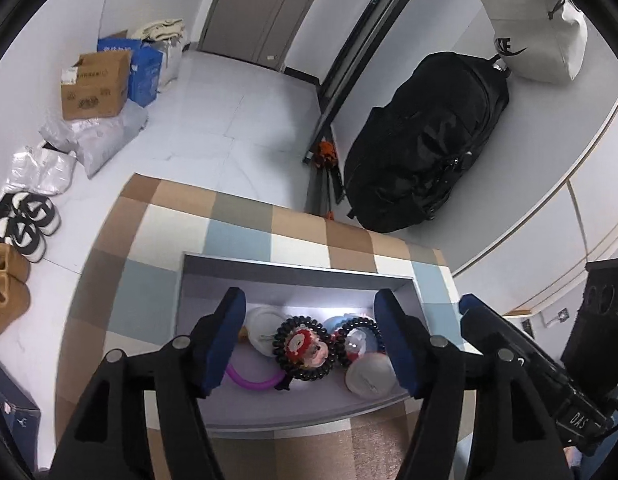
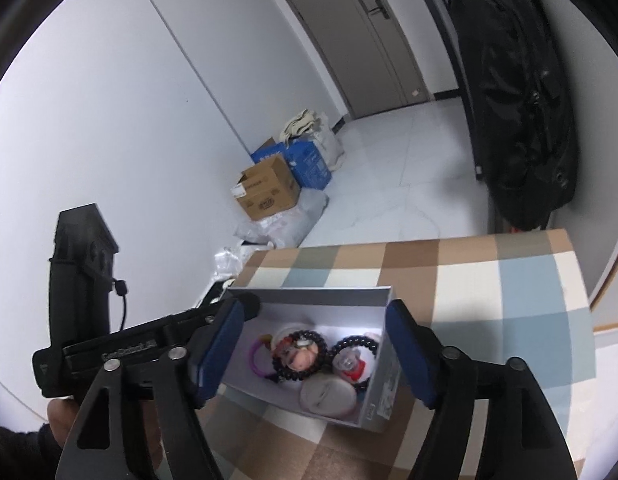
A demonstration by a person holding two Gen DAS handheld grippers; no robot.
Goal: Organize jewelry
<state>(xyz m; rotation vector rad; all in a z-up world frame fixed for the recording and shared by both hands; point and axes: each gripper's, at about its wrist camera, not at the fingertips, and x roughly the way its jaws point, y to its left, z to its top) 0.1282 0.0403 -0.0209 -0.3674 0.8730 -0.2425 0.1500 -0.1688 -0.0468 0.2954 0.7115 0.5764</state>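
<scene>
Lying between both spread claws (image 1: 311, 340) (image 2: 315, 346), jewelry (image 1: 305, 350) fills the box (image 1: 297, 268).

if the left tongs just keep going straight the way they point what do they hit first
Most likely the black coil hair tie around the small doll, lying in the open white box. The left tongs are open and frame it, though depth is hard to judge.

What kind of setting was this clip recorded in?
Most likely a home hallway or entry area, not a lab. Shoes sit along the wall beside cardboard boxes, a grey door closes off the tiled floor, and the jewelry box rests on a checkered cloth.
</scene>
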